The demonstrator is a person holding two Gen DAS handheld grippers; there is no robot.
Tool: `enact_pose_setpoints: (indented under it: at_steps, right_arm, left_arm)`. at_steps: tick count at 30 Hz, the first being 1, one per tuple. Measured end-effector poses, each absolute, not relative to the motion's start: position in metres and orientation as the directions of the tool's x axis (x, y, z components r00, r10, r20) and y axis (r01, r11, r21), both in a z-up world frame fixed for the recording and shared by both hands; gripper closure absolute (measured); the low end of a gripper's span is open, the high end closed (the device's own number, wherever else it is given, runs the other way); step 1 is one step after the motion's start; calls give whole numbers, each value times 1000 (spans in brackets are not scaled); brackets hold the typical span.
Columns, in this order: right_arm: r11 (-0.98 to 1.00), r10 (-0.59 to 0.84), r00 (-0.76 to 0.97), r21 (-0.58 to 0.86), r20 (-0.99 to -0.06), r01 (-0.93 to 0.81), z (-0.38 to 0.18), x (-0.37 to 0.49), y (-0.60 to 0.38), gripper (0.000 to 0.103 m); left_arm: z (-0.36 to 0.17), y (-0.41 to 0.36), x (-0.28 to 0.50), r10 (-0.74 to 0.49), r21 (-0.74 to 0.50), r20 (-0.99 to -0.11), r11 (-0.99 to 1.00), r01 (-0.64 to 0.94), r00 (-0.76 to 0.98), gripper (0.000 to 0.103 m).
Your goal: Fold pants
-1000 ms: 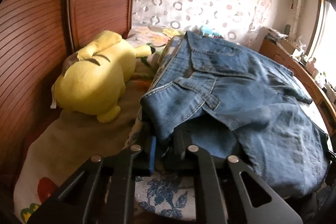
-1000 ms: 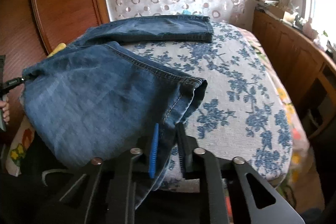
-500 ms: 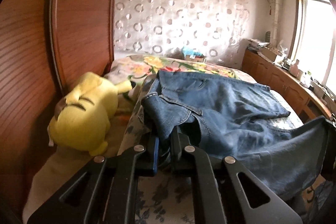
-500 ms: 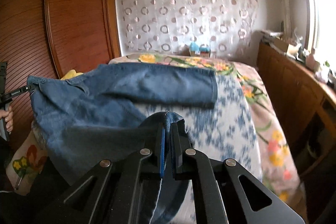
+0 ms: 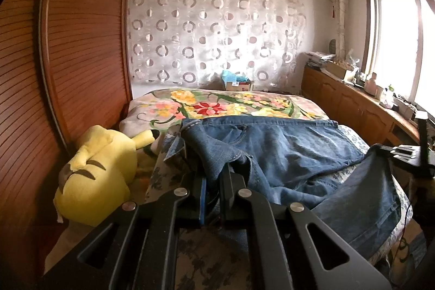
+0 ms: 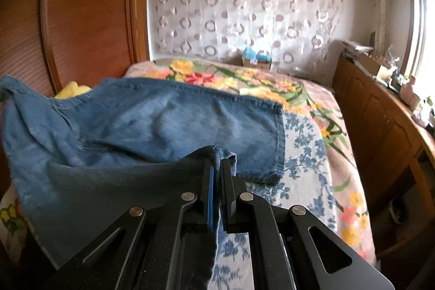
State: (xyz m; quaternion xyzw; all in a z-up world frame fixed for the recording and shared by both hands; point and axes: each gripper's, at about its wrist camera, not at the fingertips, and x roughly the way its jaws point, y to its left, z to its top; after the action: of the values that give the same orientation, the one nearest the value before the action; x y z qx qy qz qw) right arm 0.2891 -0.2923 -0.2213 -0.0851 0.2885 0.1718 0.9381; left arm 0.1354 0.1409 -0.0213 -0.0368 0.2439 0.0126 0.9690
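A: Bed (image 5: 304,102), floral cover. Jeans (image 5: 285,151) lie across it, one leg flat on the blue-flowered cloth (image 6: 301,154), the near leg lifted off it. Left hand-held gripper (image 5: 213,181) is clamped on a bunch of denim at the waist end; right hand-held gripper (image 6: 216,167) is pinched tight on the near leg's hem, cloth showing between the pads.

B: Long axis?

A: Runs side to side across the bed. Waist toward the yellow plush toy (image 5: 98,175) and the wooden wardrobe (image 5: 81,45), hems toward the window-side cabinets (image 6: 380,127). The flat leg's hem (image 6: 280,140) sits square to that line.

B: So the step is laying the near leg over the far one?

A: That is my reading. To do it well: keep both grips level and the denim taut between them so the leg comes down as one sheet (slack in the middle will crease). Carry it forward until its outer seam meets the flat leg's far edge, and match hem to hem before letting go.

B: Risk?

A: The waist bunch looks thick and twisted in the left grip; it may need smoothing once down. The toy lies just beside the waist, so keep clear of it.
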Motion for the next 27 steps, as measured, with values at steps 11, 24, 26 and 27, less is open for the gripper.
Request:
enact_pose_setpoints:
  at_steps: [11,24,26,27]
  right_arm:
    - [931,284,722,2,-631,-364,-240,294,-305,64]
    - [920,350,650,119,-675,-373,-246,217,-334,64]
    - [919,355,643,126,-679,-375,-248,212,-333,64]
    - [917,358,634,132,-685,-375,-250,211,-333,64]
  left_arm:
    - [-27,133,148,-15,-56,-482,998,-14,876,95]
    - [-37,133,140,-28,-96,-492,995,-23,870,95]
    - [-37,133,140,-26,-96,-492,995,-24,870,95]
    - [-38,133,140,-25,-95,-493,995,-25,870,95]
